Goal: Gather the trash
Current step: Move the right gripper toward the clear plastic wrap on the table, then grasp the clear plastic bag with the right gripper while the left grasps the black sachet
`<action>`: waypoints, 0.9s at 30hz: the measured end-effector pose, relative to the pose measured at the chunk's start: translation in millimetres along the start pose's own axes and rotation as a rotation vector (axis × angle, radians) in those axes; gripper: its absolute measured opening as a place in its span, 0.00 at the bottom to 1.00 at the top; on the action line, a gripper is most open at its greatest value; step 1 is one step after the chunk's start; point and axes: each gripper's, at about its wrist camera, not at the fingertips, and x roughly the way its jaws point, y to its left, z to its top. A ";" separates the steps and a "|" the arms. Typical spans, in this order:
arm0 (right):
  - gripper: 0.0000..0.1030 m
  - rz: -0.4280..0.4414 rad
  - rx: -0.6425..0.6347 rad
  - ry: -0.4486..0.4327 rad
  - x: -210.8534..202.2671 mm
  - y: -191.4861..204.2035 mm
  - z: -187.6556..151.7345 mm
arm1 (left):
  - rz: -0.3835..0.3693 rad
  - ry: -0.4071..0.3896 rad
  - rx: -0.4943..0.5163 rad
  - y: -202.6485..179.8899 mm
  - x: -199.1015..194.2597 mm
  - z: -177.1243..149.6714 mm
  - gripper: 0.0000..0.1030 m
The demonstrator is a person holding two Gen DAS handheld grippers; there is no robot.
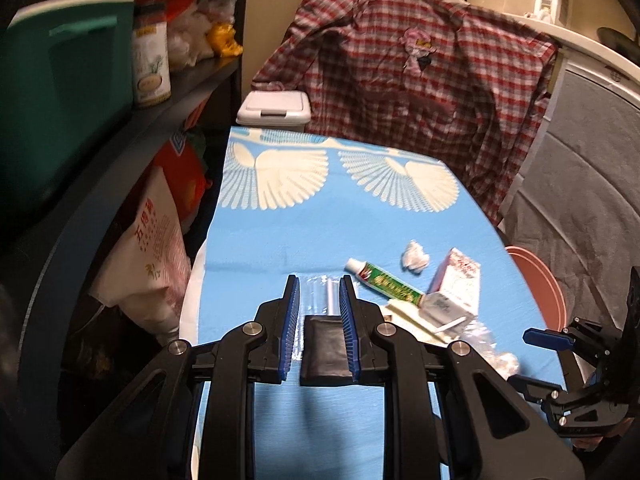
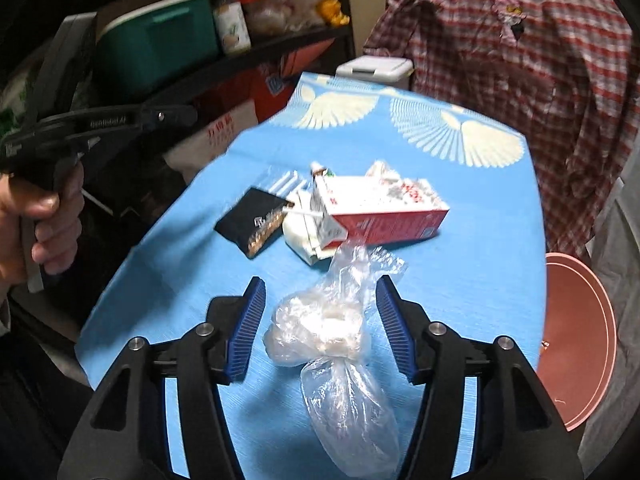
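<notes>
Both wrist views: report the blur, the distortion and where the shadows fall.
Left wrist view: fisheye bends the blue tablecloth edges, corners go black; the tube and carton are slightly smeared; a soft shadow lies beneath the left gripper. Right wrist view: same curved rim; the black packet is streaked, the plastic bag between the right gripper fingers reads sharper.

A table (image 1: 280, 240) under a blue cloth with white fan patterns fills the middle. A dark shelf (image 1: 192, 80) stands on the left, a plaid shirt (image 1: 420, 80) hangs behind, and a grey cover (image 1: 592, 184) drapes on the right.
</notes>
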 end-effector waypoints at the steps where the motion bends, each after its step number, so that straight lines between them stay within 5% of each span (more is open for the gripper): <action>1: 0.58 -0.005 -0.003 0.013 3.4 -0.6 -0.6 | -0.003 0.014 -0.006 3.3 5.8 -0.7 0.20; 10: 0.60 -0.007 0.001 0.066 20.8 -10.6 -4.0 | -0.042 0.125 -0.036 11.9 52.7 -9.7 0.20; 14: 0.50 0.002 0.006 0.082 23.6 -15.1 -4.3 | -0.067 0.195 -0.015 6.5 72.8 -19.0 0.22; 18: 0.41 0.007 0.008 0.076 21.1 -17.5 -4.0 | -0.087 0.250 0.007 -1.0 83.9 -29.0 0.58; 22: 0.39 0.012 0.017 0.066 17.1 -22.3 -3.9 | -0.087 0.274 0.037 -11.6 85.9 -32.5 0.75; 27: 0.37 0.012 0.025 0.054 11.2 -24.4 -3.7 | -0.076 0.356 0.107 -30.2 97.7 -47.0 0.84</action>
